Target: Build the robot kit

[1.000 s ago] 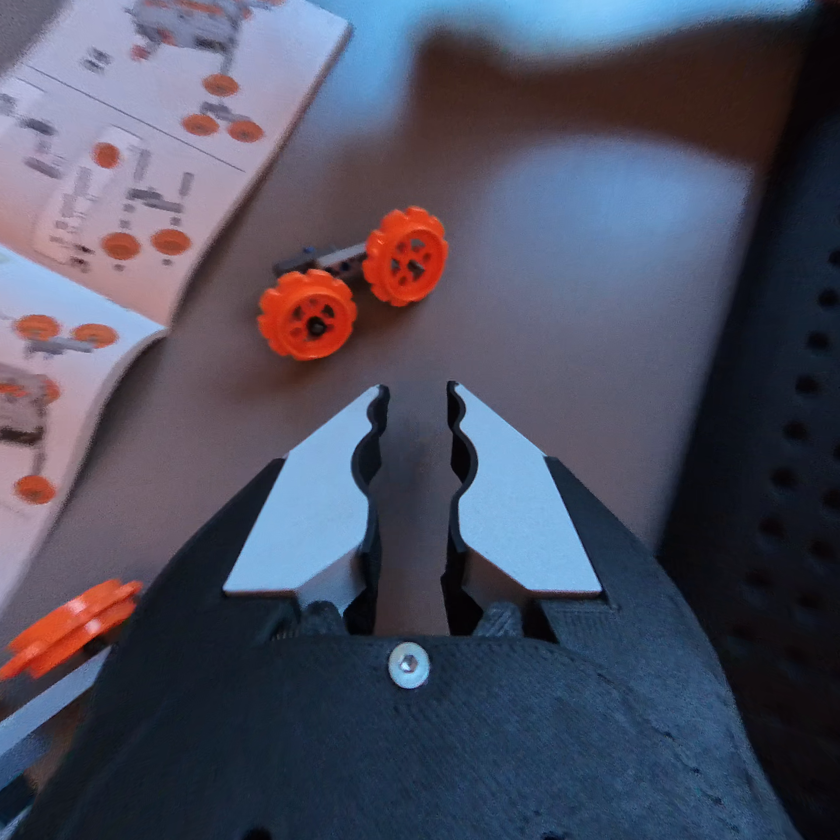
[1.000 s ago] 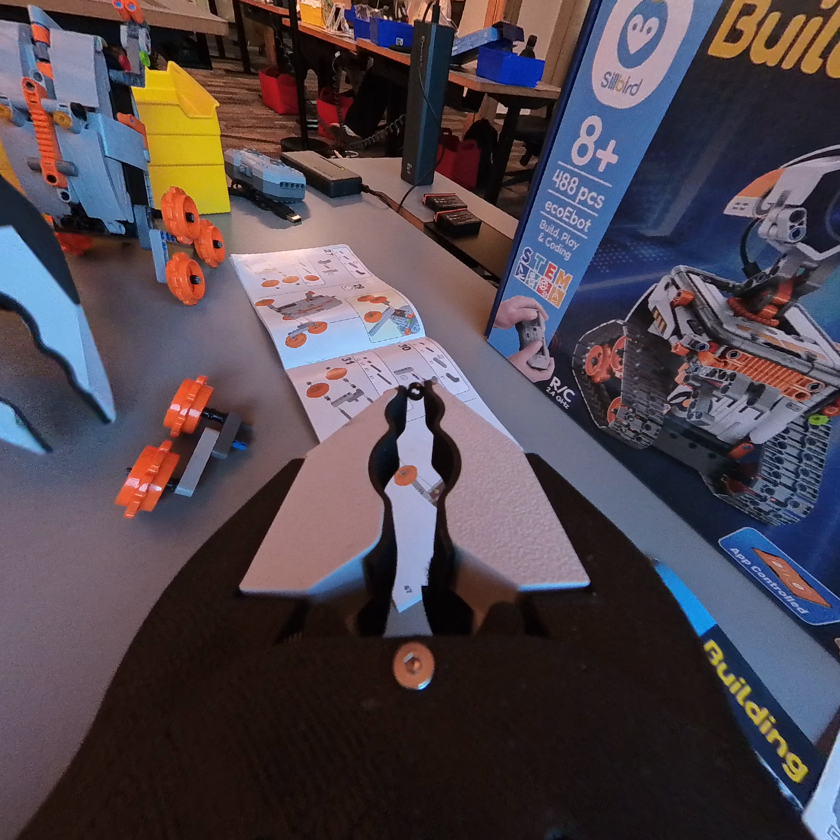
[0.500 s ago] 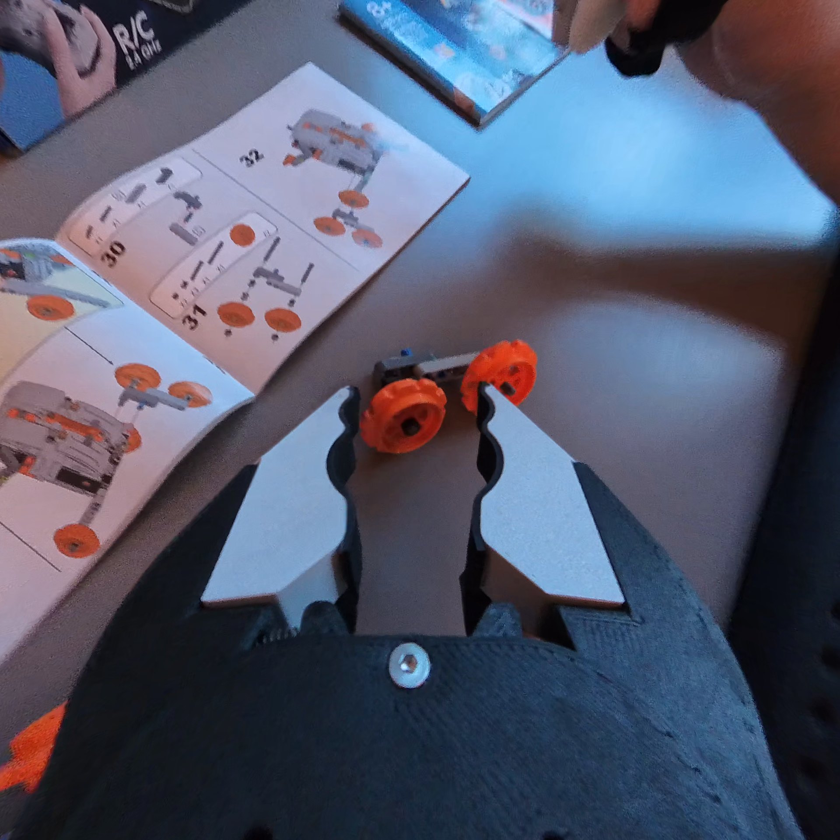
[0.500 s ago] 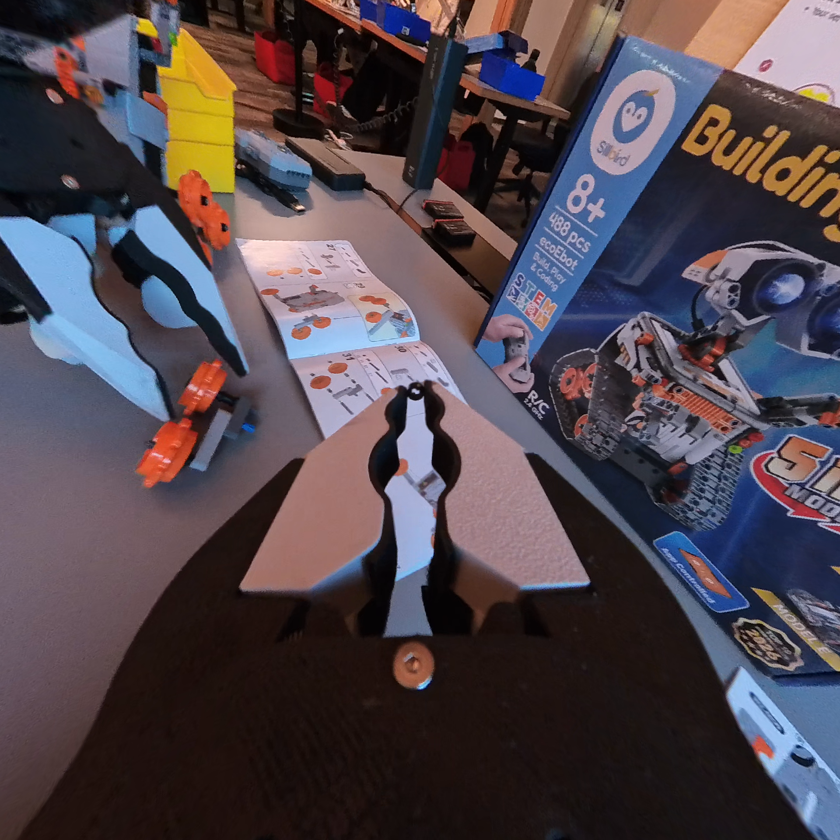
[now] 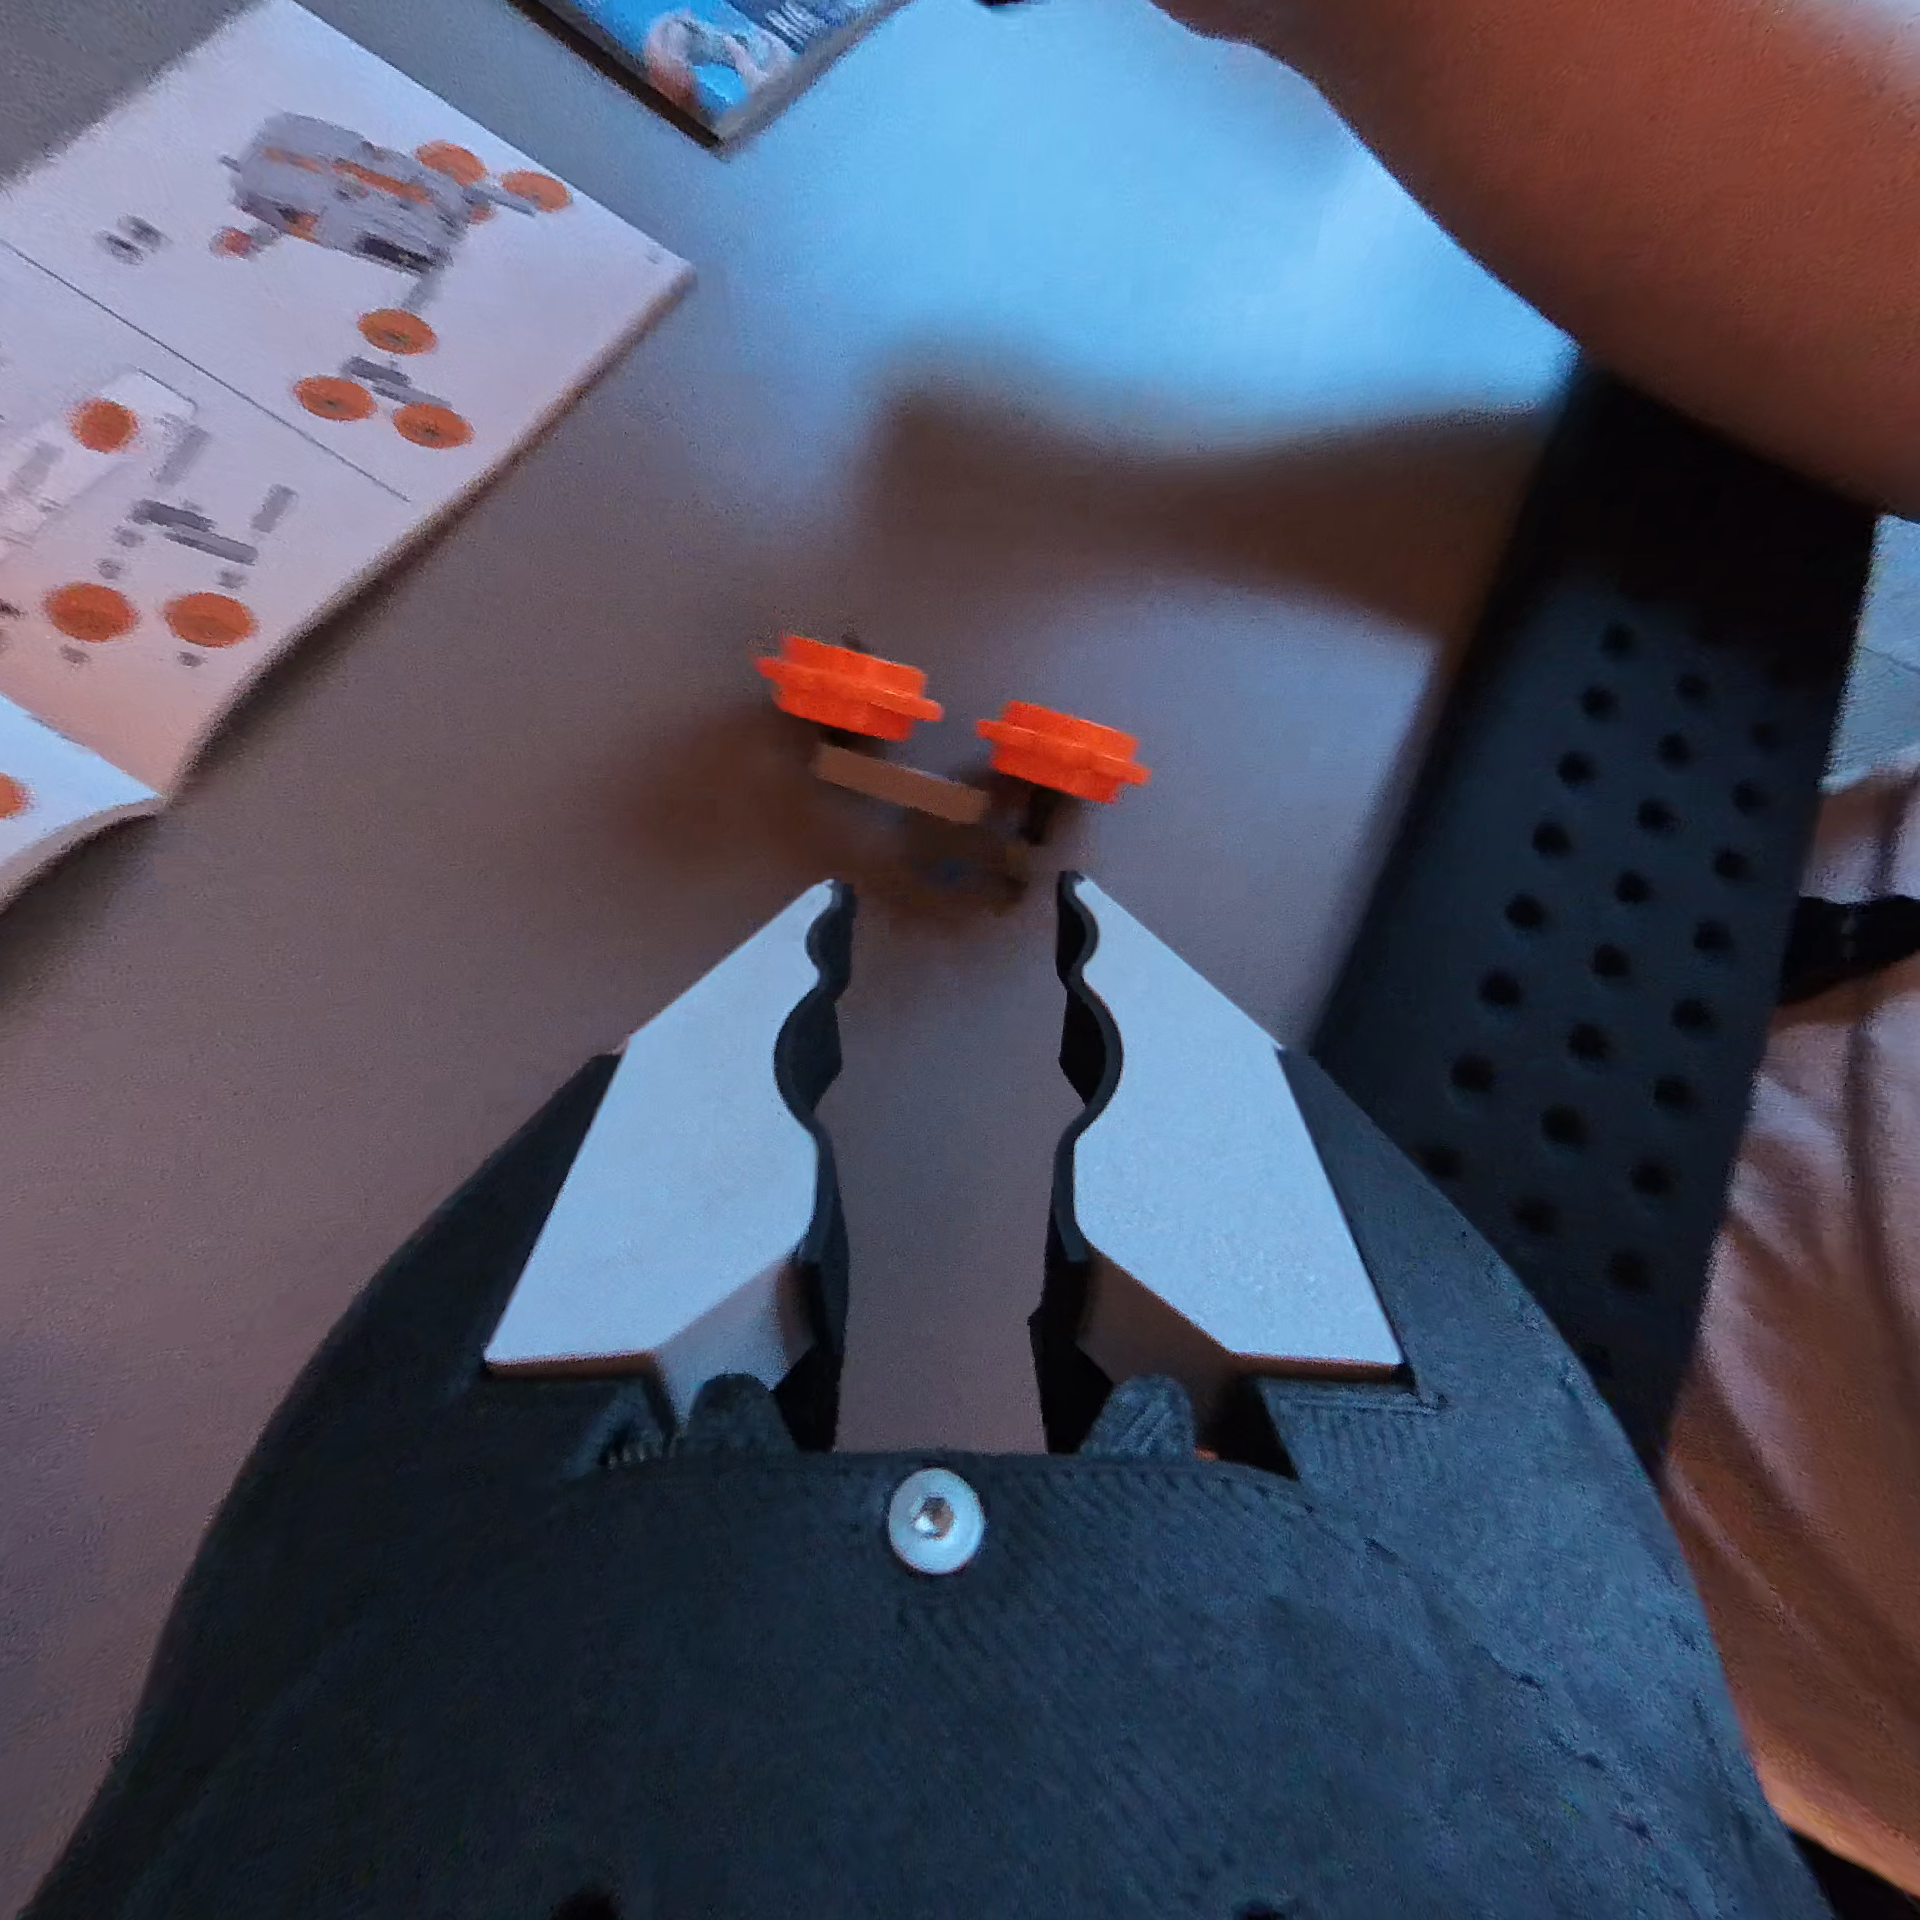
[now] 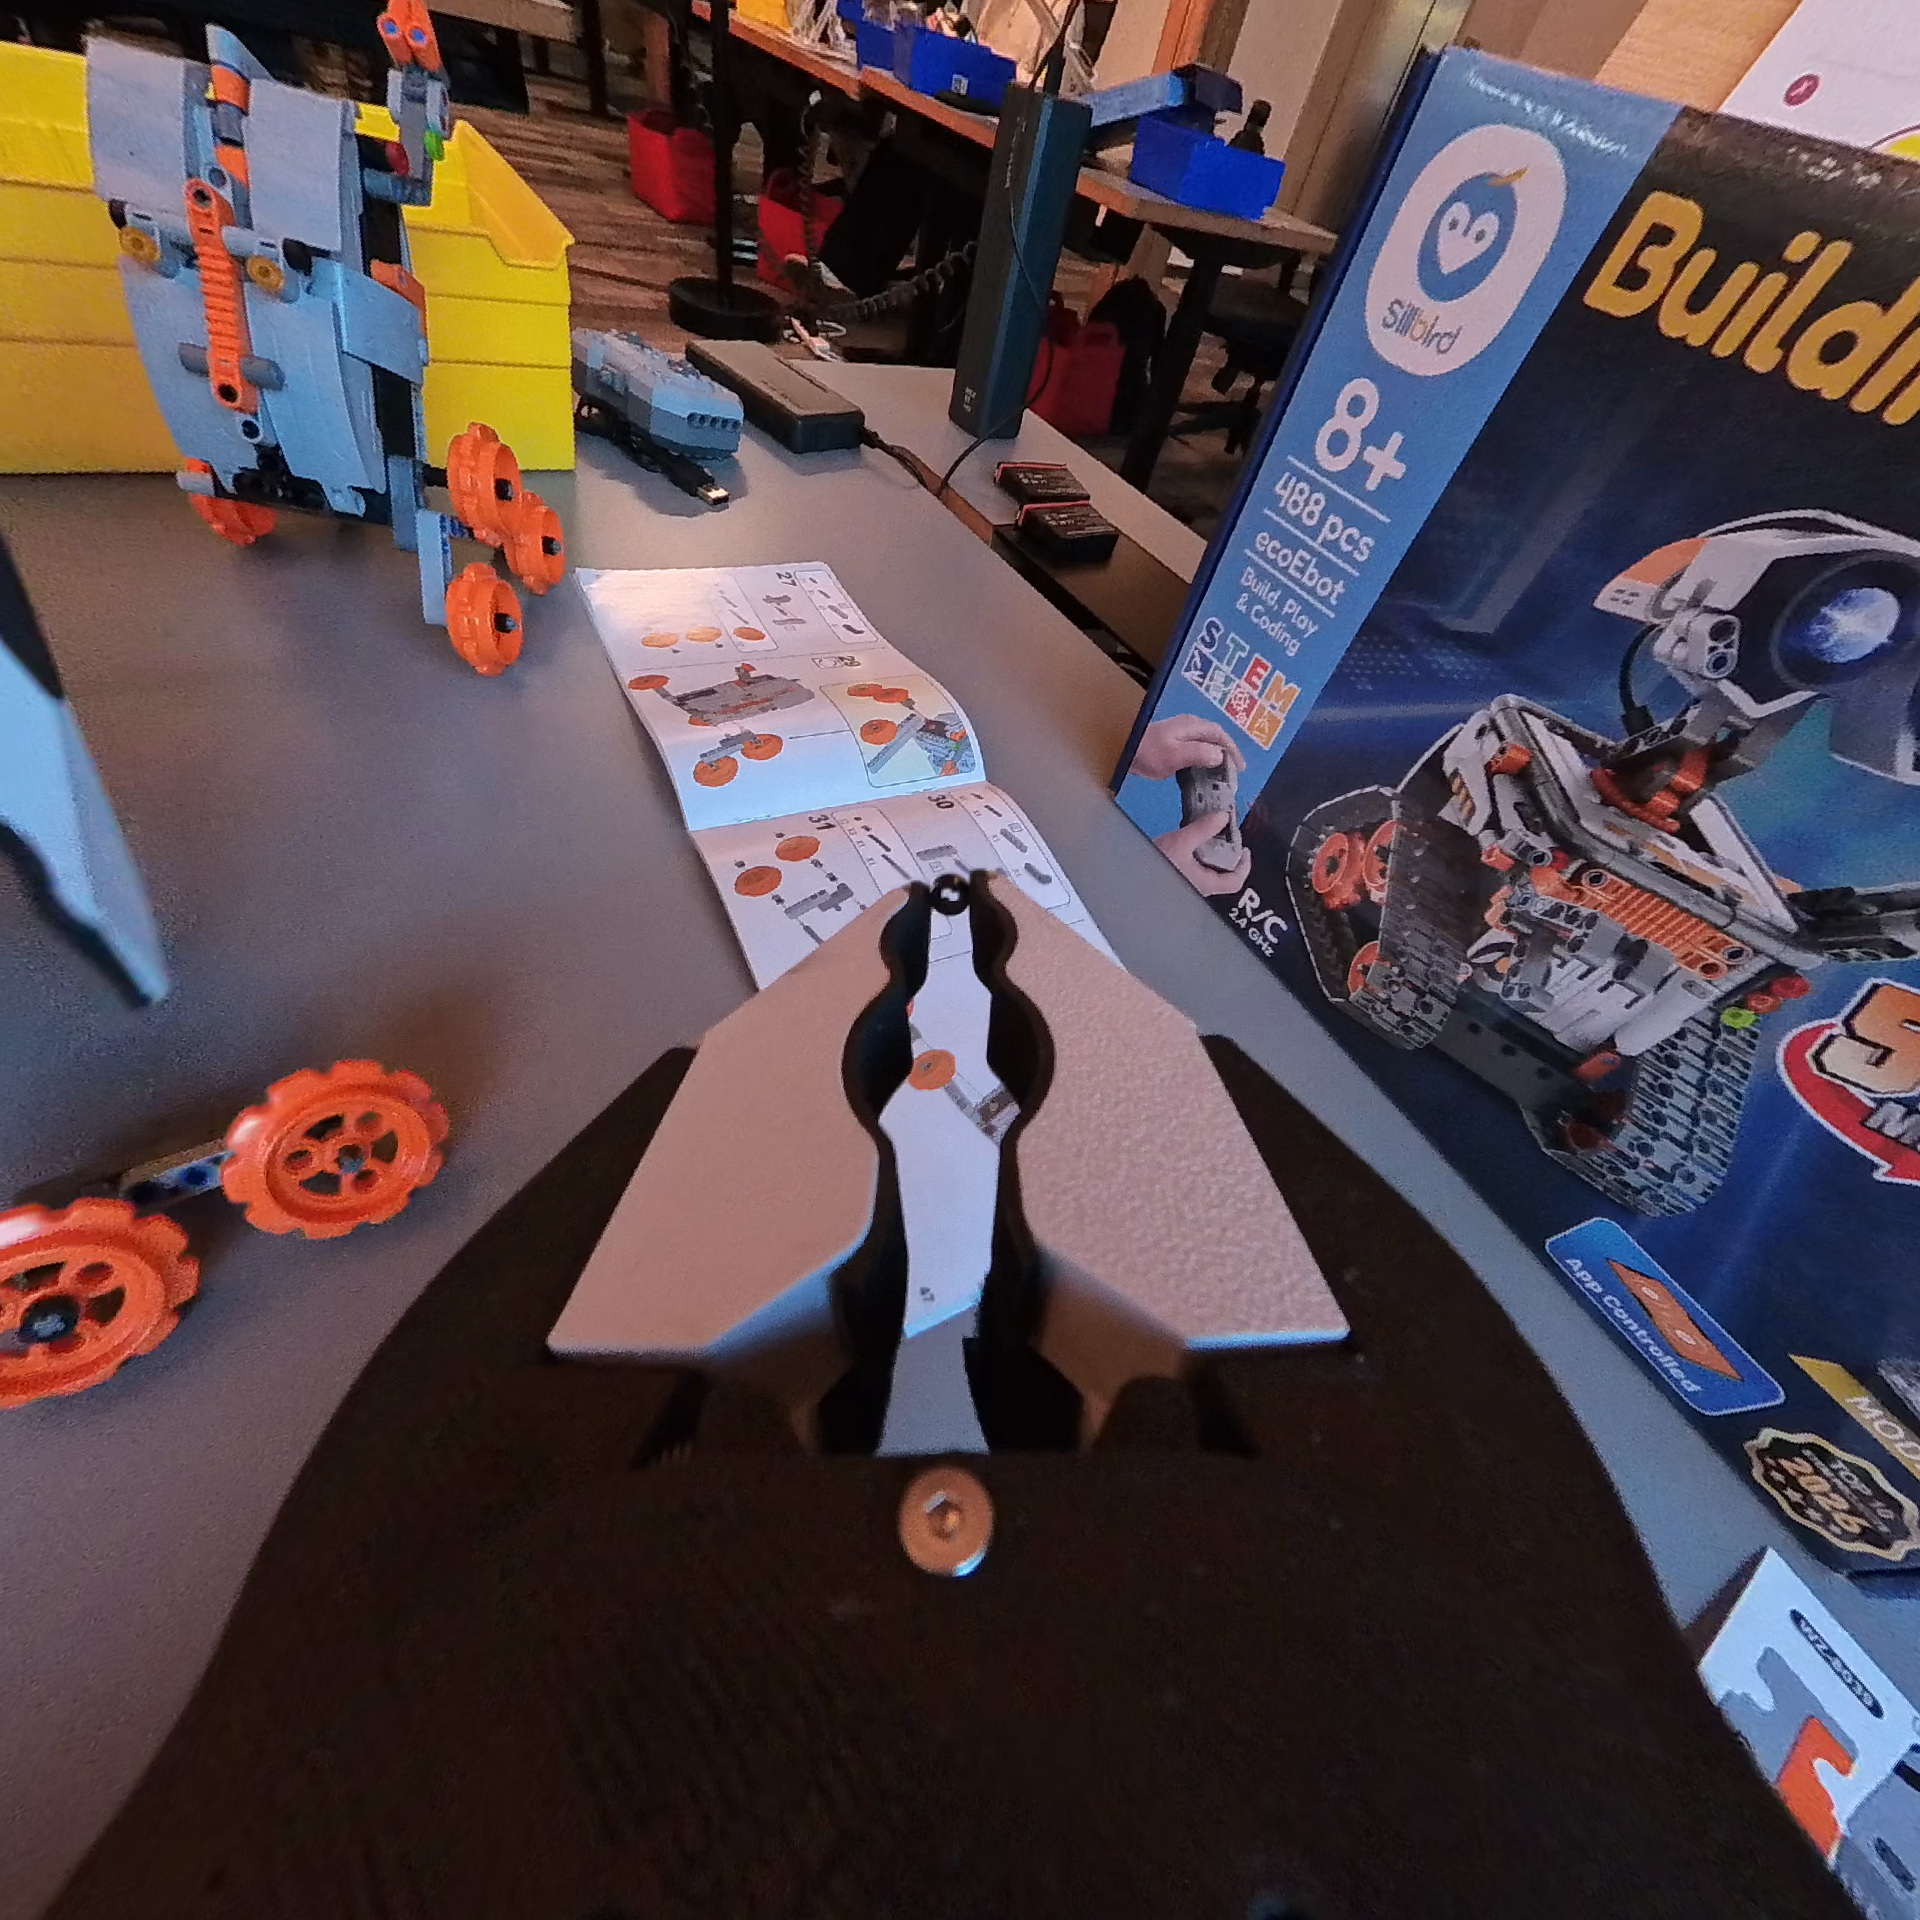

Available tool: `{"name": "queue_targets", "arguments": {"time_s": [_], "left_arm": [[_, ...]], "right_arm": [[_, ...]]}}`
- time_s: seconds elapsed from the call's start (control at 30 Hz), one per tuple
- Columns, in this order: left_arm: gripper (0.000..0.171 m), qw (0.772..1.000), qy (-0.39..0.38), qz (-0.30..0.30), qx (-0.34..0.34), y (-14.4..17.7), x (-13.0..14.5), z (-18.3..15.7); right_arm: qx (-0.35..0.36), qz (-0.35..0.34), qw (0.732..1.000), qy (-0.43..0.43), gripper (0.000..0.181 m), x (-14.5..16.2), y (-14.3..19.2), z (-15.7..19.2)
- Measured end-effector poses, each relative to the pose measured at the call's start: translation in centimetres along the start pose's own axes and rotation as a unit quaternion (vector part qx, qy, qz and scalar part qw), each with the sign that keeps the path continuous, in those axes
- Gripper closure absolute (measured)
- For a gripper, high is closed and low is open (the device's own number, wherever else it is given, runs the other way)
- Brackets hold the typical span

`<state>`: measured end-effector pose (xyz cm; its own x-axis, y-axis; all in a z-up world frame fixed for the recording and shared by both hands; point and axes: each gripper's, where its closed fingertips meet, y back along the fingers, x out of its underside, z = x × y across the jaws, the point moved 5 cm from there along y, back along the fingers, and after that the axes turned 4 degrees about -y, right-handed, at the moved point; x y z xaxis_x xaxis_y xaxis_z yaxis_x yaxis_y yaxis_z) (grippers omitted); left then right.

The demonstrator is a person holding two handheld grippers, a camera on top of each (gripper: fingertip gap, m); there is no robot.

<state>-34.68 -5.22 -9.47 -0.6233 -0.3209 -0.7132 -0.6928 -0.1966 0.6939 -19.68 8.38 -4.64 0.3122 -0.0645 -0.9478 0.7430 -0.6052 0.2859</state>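
A small wheel assembly, two orange wheels on a grey beam, stands on the grey table. My left gripper is open and empty, with its tips just short of the assembly's dark lower end. In the right wrist view the assembly is at the left edge, with one left finger just above it. My right gripper is shut on a small black pin and hovers over the open instruction booklet.
A large blue toy box stands at the right. A partly built grey and orange model leans against a yellow bin at the far left. A person's forearm and a black perforated body fill the right of the left wrist view. Left tips to right tips: about 20 cm.
The left gripper's view of the wheel assembly has turned from the wheels' faces to their edges, and the assembly now sits just ahead of the tips. The right gripper stays shut on the pin.
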Motion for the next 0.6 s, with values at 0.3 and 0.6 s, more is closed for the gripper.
{"name": "queue_targets", "arguments": {"time_s": [0.3,0.6], "left_arm": [[0.130,0.997,0.052,-0.012,0.064,-3.0,1.0,-0.6],[0.108,0.995,-0.088,-0.018,0.043,-3.4,1.4,-0.5]], "right_arm": [[-0.158,0.111,0.981,0.000,0.175,3.0,0.0,3.4],[-0.247,0.155,0.955,-0.047,0.175,4.4,0.4,5.1]]}}
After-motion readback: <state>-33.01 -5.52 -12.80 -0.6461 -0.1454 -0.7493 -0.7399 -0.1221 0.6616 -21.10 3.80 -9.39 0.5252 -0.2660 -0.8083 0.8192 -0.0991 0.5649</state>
